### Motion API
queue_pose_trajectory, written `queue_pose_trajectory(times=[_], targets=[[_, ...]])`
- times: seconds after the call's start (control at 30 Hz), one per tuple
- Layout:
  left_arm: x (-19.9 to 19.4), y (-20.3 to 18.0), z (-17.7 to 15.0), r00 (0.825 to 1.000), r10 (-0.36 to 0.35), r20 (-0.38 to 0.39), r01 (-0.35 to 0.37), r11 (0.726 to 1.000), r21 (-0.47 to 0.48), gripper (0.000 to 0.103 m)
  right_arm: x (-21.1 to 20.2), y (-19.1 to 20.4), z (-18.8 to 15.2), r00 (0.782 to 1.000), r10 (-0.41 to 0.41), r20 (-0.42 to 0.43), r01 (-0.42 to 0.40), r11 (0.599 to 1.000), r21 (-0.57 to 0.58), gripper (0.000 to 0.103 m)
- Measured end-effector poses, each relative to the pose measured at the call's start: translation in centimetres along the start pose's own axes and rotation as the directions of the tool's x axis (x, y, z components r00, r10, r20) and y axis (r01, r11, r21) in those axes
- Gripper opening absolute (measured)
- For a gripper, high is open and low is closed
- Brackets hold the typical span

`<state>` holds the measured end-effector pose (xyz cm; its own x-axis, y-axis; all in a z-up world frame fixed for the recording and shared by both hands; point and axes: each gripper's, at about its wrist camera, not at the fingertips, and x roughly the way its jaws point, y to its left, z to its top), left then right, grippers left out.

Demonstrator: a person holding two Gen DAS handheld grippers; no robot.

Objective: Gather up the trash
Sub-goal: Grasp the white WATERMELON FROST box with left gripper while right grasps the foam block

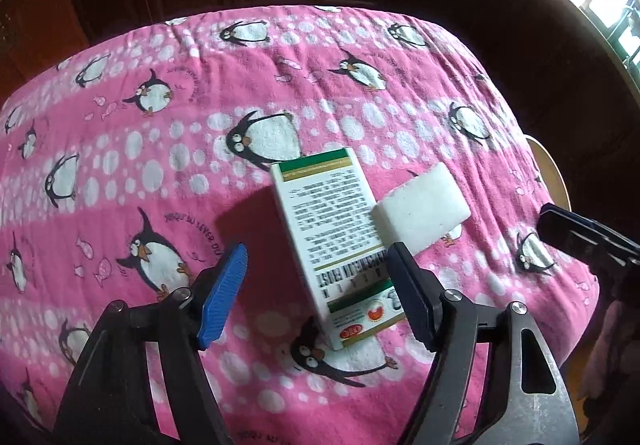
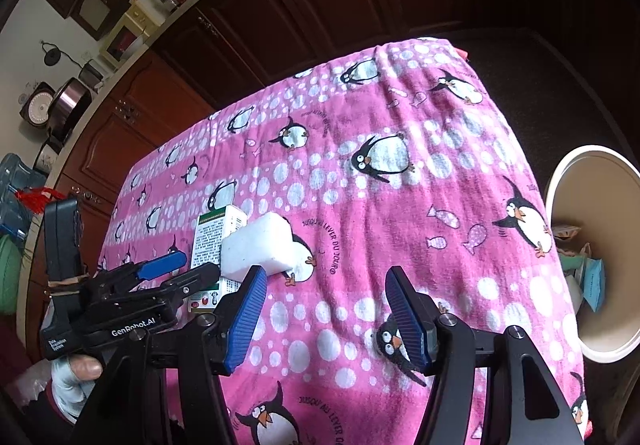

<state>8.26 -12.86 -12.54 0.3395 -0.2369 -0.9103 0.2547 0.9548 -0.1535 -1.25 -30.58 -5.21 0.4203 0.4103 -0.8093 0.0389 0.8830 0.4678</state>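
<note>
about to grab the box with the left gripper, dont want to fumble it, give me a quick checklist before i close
1. Left gripper open: ok, jaws spread wide.
2. Carton box between its fingers: ok, its near end lies in the gap, though how high the fingers sit above it cannot be told.
3. Box free of neighbours: not ok, the white foam block sits against its right edge, maybe overlapping.
4. Right gripper out of the way: ok, open, empty, over bare blanket.
5. Trash bin ready: ok, open beside the table edge, with some trash already inside.
</note>
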Motion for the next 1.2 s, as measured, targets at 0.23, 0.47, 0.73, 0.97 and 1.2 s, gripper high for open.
queue_pose_trajectory(times=[0.23,0.47,0.73,0.97,1.2], targets=[[1.5,-1.9,-0.5,0.999,-0.010,-0.035,0.011,0.999,0.040,0.071,0.0,0.1,0.0,1.000,-0.001,-0.003,0.001,1.000,-0.002,0.059],[-0.7,1.5,-0.5,1.000,-0.010,-0.003,0.010,1.000,0.017,0.053,0.4,0.9,0.0,1.000,0.021,-0.022,-0.022,1.000,-0.014,0.059],[-3.4,6.7,-2.6,0.997,0.076,0.035,-0.076,0.997,0.009,0.051,4.9,4.3,-0.5,0.988,-0.002,-0.158,-0.021,0.990,-0.143,0.048],[-2.8,9.4,-4.2,0.999,0.044,-0.001,-0.044,0.997,-0.062,0.051,7.1,6.9,2.4,0.992,-0.052,-0.115,0.029,0.981,-0.190,0.046],[-2.7,10.3,-4.4,1.000,-0.016,-0.008,0.016,0.996,-0.084,0.052,6.3,6.8,2.2,0.992,-0.050,-0.118,0.030,0.985,-0.168,0.060]])
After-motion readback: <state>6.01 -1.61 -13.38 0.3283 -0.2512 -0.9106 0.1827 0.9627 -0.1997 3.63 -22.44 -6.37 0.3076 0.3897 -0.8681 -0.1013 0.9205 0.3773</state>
